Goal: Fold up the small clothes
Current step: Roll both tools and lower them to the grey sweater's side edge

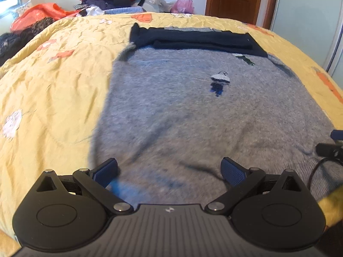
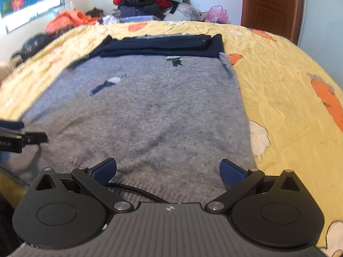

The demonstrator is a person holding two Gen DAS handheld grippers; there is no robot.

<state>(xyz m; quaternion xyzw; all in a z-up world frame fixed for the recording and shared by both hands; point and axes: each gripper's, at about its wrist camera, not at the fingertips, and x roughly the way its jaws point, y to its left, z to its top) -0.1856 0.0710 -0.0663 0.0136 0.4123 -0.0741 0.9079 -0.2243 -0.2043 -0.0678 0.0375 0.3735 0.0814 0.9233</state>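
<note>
Now both grippers — left gripper (image 1: 169, 172), right gripper (image 2: 168, 172) — gape over grey sweater (image 1: 193, 111).

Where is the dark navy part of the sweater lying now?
In both views the navy part lies folded across the far end of the grey sweater, on the yellow bedspread, well beyond both open grippers.

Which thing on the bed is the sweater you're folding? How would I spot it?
Find the yellow bedspread. The grey sweater lies flat across its middle, with dark navy sleeves folded over its far end. It alone has small knitted pictures.
</note>
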